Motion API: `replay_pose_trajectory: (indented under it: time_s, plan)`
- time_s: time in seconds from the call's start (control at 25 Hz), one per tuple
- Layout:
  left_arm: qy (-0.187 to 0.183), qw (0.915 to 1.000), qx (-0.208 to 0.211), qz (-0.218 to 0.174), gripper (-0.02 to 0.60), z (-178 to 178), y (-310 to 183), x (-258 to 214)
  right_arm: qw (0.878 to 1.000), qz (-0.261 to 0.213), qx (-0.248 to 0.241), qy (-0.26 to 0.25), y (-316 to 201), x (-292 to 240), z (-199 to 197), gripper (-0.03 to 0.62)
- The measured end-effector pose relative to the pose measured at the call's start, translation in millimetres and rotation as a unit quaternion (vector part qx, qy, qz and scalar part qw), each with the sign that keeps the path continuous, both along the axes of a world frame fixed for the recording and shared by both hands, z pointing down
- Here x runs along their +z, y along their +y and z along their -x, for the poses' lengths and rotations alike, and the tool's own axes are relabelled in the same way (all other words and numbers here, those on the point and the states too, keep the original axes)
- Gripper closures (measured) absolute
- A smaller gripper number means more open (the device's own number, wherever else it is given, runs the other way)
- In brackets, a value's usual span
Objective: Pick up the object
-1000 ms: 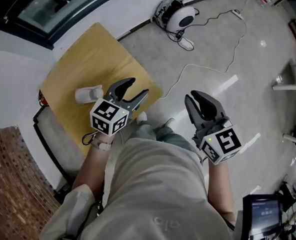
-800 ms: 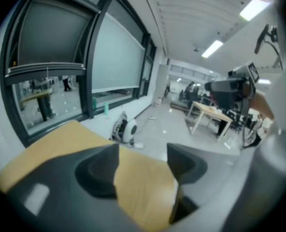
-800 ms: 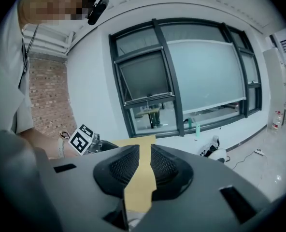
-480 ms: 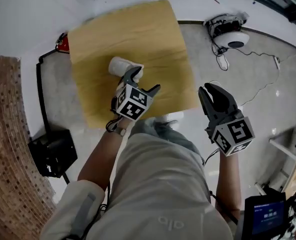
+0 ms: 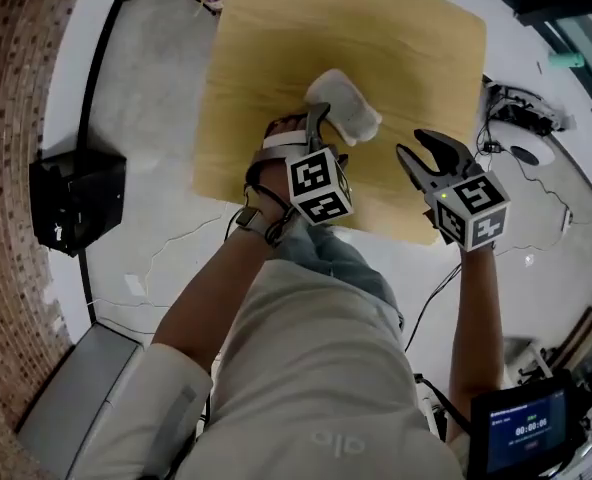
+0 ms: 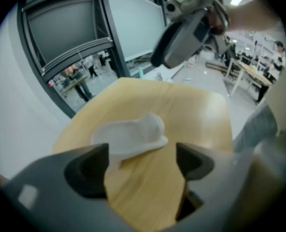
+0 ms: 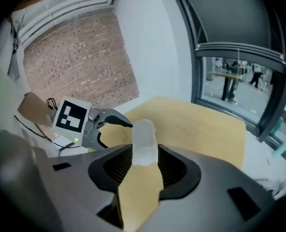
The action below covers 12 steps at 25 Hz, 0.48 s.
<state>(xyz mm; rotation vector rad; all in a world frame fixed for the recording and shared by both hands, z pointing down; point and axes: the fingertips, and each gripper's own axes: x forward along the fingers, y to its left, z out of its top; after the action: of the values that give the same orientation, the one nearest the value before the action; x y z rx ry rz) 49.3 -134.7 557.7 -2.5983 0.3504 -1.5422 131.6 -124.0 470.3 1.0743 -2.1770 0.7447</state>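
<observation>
Floor: grey and glossy, with a brick-patterned surface [image 5: 11,168] on one side, a black box [image 5: 76,203] standing beside it and a tangle of cables [image 5: 516,118] past the table's far-right corner
Table [image 5: 276,28]: square, of pale yellow wood, its top bare apart from one item
Object [image 5: 344,106]: white and matte, a low longish shape with a flat, thin-edged base and a smooth rounded hump at one end; it lay flat around the middle of the tabletop, well clear of every edge
Object from the right gripper view: seen end-on as a narrow pale strip with a rounded far end
Left gripper [image 5: 298,126]: over the tabletop and pointing down at it, its jaws stood wide apart, having just been opening; the object lay just ahead of the tips, its near end by the left-hand jaw, and neither pad pressed on it, so nothing was held
Right gripper [image 5: 413,144]: over the table near its right edge and aimed at the object from the side, its jaws stood partly apart, having just been opening; the object lined up with the gap but lay beyond the tips, apart from them, and nothing was gripped
Person: stood at the table's near edge in pale clothing, one forearm reaching to each gripper
Screen [image 5: 521,430]: small and lit, at the person's right
</observation>
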Motion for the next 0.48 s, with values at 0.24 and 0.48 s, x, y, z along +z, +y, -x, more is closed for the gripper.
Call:
replay_pose_trajectory:
  time_s: [0.24, 0.48]
  plan:
    - [-0.045, 0.9986, 0.008, -0.026, 0.16, 34, -6, 27, 0.992, 0.068, -0.109, 0.017, -48, 51, 49, 0.366]
    - [-0.046, 0.9987, 0.008, -0.021, 0.16, 43, 3, 42, 0.974, 0.122, -0.187, 0.035, -68, 100, 73, 0.326]
